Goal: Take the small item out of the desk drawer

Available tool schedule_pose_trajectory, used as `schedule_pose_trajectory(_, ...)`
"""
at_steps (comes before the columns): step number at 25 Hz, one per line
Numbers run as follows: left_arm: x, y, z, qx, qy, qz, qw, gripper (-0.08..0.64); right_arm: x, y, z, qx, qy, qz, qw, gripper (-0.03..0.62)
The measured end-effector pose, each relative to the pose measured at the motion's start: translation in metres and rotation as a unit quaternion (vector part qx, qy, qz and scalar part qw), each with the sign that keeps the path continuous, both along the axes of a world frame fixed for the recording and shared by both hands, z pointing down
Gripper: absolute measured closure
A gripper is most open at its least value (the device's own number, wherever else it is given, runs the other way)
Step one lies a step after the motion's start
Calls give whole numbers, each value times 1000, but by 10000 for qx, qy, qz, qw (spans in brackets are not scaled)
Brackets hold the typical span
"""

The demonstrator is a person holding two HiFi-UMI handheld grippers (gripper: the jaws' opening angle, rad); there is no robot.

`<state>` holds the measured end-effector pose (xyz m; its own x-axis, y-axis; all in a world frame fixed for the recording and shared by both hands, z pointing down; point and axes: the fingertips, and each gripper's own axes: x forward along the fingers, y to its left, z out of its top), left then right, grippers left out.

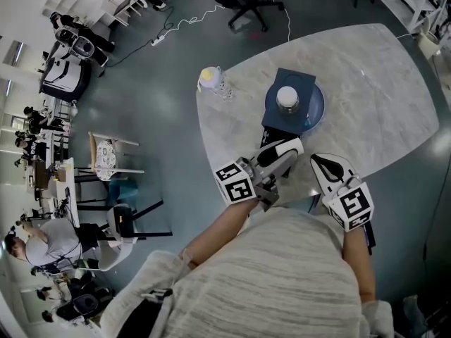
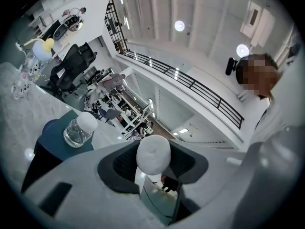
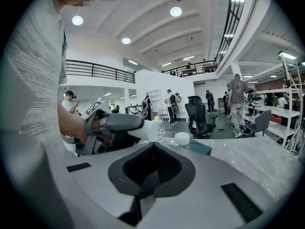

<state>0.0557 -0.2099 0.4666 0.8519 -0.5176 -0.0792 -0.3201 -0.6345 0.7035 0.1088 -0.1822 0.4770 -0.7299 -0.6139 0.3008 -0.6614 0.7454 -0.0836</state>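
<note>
Small item (image 2: 153, 152) sitting in the left gripper's (image 1: 285, 150) jaws, just in front of the drawer unit (image 1: 294, 82).

The small item, a white rounded cap over a clear body, is resting between the left gripper's (image 2: 152, 175) dark pads. These are standing fairly wide apart and pressing on it from both sides. This gripper is hovering at the near edge of the marble table (image 1: 380, 83), its tips close to the dark teal drawer unit's (image 2: 50, 132) front. Whether the drawer is open cannot be made out. A clear bottle with a white cap (image 1: 287, 98) is standing upright on top of the unit. The right gripper (image 1: 320, 164) is waiting beside the left one. It is apart from the unit, its jaws (image 3: 151, 168) are lying together, and nothing is between them.
</note>
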Motion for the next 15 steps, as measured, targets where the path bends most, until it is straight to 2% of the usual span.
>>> schedule_pose_trajectory(15,3,4,-6,-89,98,63,9999,380,-1,2,-7,-22,86,-56,9999,583)
